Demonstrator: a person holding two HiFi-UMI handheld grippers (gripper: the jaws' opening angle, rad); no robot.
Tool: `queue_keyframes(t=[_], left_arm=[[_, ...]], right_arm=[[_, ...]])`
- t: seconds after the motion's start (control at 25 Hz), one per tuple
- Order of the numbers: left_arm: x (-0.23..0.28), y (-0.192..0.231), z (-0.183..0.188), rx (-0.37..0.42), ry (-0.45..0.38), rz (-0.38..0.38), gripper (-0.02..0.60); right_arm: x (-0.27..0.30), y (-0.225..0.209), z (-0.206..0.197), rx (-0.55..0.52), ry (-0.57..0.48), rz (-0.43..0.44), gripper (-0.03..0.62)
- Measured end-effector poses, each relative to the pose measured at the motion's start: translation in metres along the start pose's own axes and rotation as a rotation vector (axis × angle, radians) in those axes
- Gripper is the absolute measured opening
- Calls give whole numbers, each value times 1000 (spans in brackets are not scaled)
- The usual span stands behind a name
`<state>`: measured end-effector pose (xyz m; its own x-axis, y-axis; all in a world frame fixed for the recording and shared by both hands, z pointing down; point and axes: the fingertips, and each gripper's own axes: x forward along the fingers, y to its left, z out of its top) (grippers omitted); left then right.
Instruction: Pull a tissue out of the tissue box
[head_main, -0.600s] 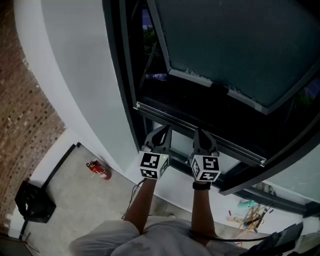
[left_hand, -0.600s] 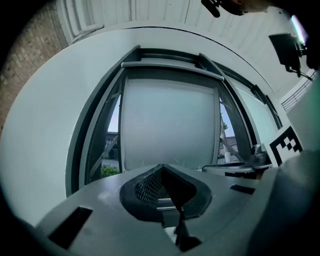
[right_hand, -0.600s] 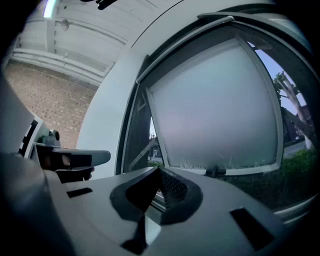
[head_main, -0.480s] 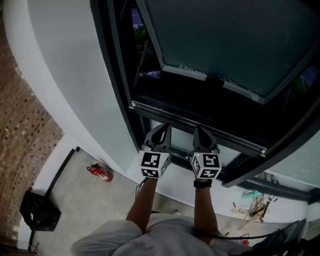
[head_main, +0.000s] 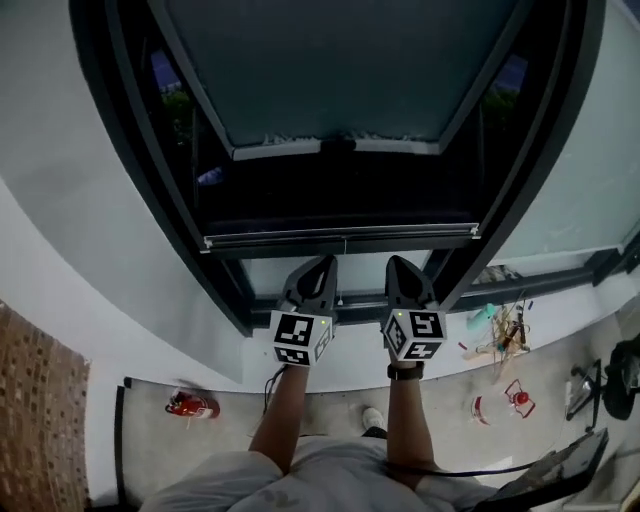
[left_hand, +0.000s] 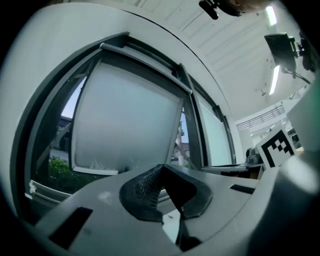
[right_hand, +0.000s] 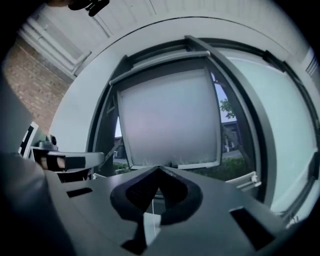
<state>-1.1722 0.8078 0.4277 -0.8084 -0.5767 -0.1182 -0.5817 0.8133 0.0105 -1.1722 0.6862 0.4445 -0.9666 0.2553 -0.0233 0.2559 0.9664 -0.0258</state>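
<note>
No tissue box and no tissue show in any view. In the head view my left gripper (head_main: 322, 264) and right gripper (head_main: 398, 262) are held side by side at arm's length, pointing level at a dark-framed window (head_main: 340, 150). Both marker cubes face the camera. In the left gripper view the left gripper (left_hand: 161, 169) has its jaw tips meeting, with nothing between them. The right gripper (right_hand: 159, 170) looks the same in its own view, tips together and empty. Both views look at the tilted-open frosted pane (right_hand: 167, 120).
A window sill and white wall lie right ahead of the grippers. On the floor below are a red fire extinguisher (head_main: 190, 405) at left, a red-and-white object (head_main: 500, 405) and tangled items (head_main: 500, 325) at right. A brick wall (head_main: 40, 420) is at far left.
The head view has swung so the window now sits square and centred. The grippers stay side by side and shut, in much the same pose.
</note>
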Motion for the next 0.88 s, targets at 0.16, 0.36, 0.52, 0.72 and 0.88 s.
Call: queue_keyframes(t=[0.16, 0.36, 0.52, 0.72, 0.88], left_arm=[[-6, -47, -5, -80, -1, -216, 0], [-6, -158, -8, -152, 21, -508, 0], [-20, -257, -4, -193, 22, -731, 0], [-63, -379, 10, -280, 15, -1007, 0], [-112, -465, 26, -332, 2, -1181, 0]], right_arm=[[-69, -8, 3, -49, 8, -183, -2], [-177, -60, 14, -107, 60, -470, -2], [-280, -95, 28, -113, 58, -713, -2], [-414, -101, 43, -151, 71, -976, -2], [-510, -94, 54, -174, 70, -1136, -2]])
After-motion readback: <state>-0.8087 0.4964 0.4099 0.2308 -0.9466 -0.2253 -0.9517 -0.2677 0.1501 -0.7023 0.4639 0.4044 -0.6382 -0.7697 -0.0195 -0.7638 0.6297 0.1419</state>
